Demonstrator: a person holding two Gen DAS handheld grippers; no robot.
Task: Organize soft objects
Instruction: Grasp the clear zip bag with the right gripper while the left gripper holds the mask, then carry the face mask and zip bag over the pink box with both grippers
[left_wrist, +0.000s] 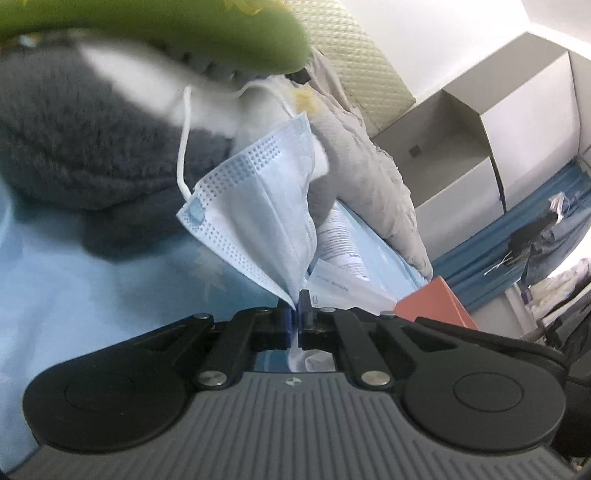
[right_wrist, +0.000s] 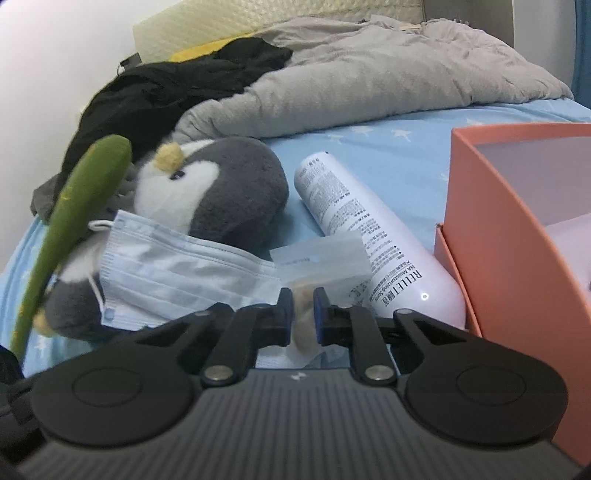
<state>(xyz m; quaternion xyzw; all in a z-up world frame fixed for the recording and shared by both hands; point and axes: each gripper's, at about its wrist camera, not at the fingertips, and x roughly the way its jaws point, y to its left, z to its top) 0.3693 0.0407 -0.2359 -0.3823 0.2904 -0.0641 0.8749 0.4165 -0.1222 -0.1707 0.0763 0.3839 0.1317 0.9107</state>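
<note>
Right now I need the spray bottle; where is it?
In the right wrist view, the white bottle lies on the blue sheet, between the plush penguin and the orange box.

The white bottle (right_wrist: 373, 236) lies on its side on the bed, and big letters near its bottom end spell "RELIEF". Next to that word is a smaller line that starts with "HA Moisturizing". The rest of the bottle has many rows of tiny print, too small to read. A clear little packet (right_wrist: 325, 254) leaning on the bottle has a thin line of print, too small to read as well.
</note>
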